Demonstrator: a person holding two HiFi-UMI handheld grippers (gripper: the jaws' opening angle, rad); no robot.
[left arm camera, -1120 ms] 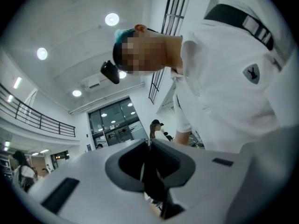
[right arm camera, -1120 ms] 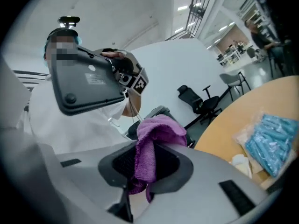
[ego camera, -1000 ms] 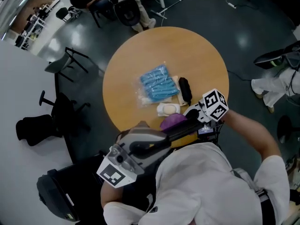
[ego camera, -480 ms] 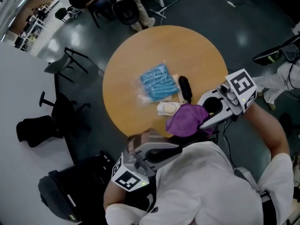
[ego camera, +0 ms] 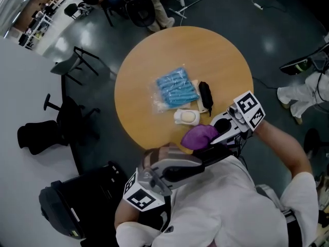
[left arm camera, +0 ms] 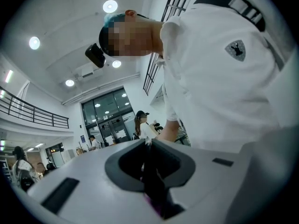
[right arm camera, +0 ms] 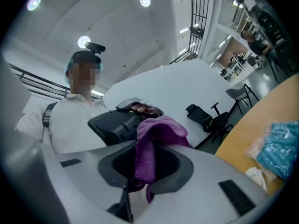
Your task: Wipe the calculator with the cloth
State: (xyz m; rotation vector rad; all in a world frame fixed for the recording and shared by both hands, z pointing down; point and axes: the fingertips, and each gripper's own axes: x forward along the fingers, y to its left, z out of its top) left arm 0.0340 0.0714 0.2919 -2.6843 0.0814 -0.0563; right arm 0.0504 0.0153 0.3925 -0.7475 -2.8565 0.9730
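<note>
My right hand-held gripper [ego camera: 216, 136] is clamped on a bunched purple cloth [right arm camera: 156, 134], which spills up and out over its jaws. My left hand-held gripper [left arm camera: 148, 169] is closed on a flat black calculator [right arm camera: 110, 125], gripping it by its edge and holding it out level in front of my chest at the near rim of the round wooden table [ego camera: 205, 55]. The cloth sits right at the calculator's far end; I cannot tell whether they touch. Just beyond the cloth on the table lie a small white rounded object [ego camera: 186, 117], a long black pouch [ego camera: 205, 95] and a blue packet in a clear plastic bag [ego camera: 176, 89], grouped close together. A black office chair [ego camera: 67, 117] stands on the floor, left of the table.
</note>
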